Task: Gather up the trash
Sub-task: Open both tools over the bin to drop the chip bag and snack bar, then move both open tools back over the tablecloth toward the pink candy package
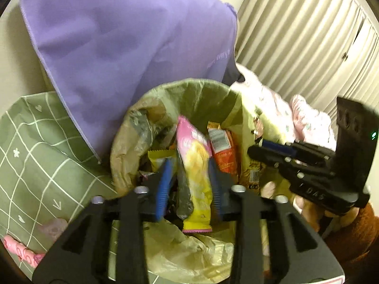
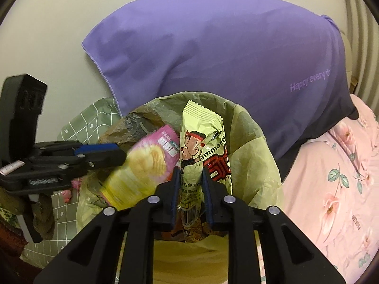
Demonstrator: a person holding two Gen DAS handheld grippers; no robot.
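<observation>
Both my tongs hang over the lined bin (image 1: 132,127). My left tongs (image 1: 189,184) stand open, pads clear of the pink-and-yellow chip bag (image 1: 194,165) that hangs blurred between them above the trash. I'd keep them spread and lift away without snagging it. My right tongs (image 2: 190,189) have their pads beside the pale green noodle packet (image 2: 201,142); I cannot tell whether they pinch it. I'd part them fully over the bin's middle. The packet stands upright, crinkled, with a cartoon figure and a barcode at its lower end.
</observation>
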